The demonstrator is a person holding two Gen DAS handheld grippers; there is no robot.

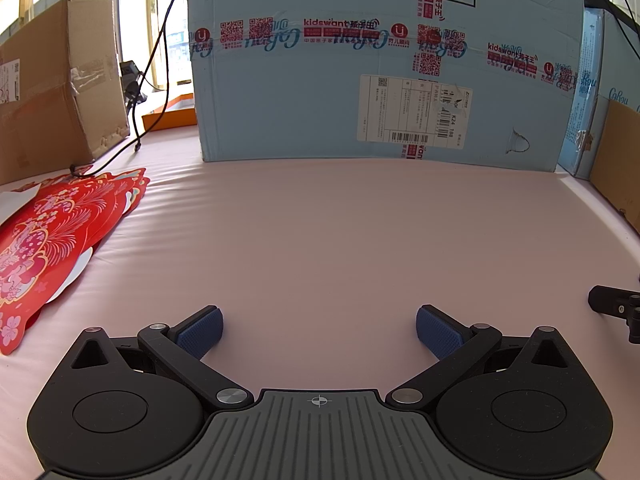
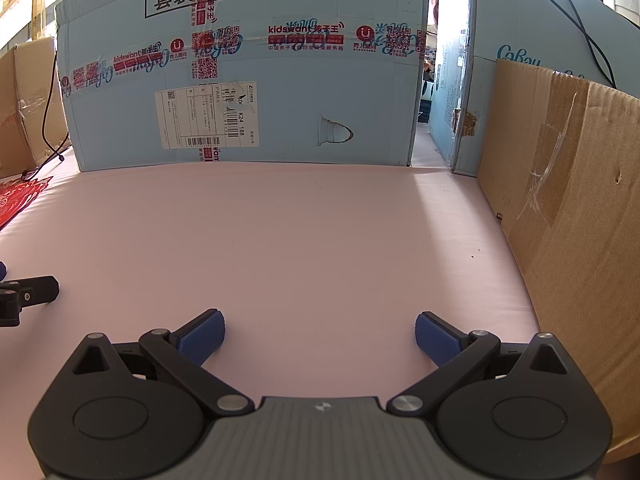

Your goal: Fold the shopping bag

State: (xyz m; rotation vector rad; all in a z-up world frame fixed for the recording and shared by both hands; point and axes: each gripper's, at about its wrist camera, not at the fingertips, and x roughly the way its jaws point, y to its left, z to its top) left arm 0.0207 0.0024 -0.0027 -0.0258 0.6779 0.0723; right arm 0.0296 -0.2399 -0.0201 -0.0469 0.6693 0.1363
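A stack of flat red shopping bags (image 1: 60,240) with pink and gold flower prints lies on the pink table (image 1: 320,232) at the left, well left of my left gripper (image 1: 319,330). That gripper is open, with only bare table between its blue pads. My right gripper (image 2: 320,334) is open too, over bare pink table (image 2: 300,240). In the right wrist view only a red corner of the bags (image 2: 20,200) shows at the far left edge. A black finger of the right gripper (image 1: 616,306) shows at the right edge of the left wrist view, and part of the left gripper (image 2: 24,296) in the right wrist view.
A large light-blue carton (image 1: 380,60) stands across the back of the table. A brown box (image 1: 56,88) and a black cable (image 1: 132,132) sit at the back left. A brown cardboard wall (image 2: 572,240) lines the right side, with another blue carton (image 2: 460,100) behind it.
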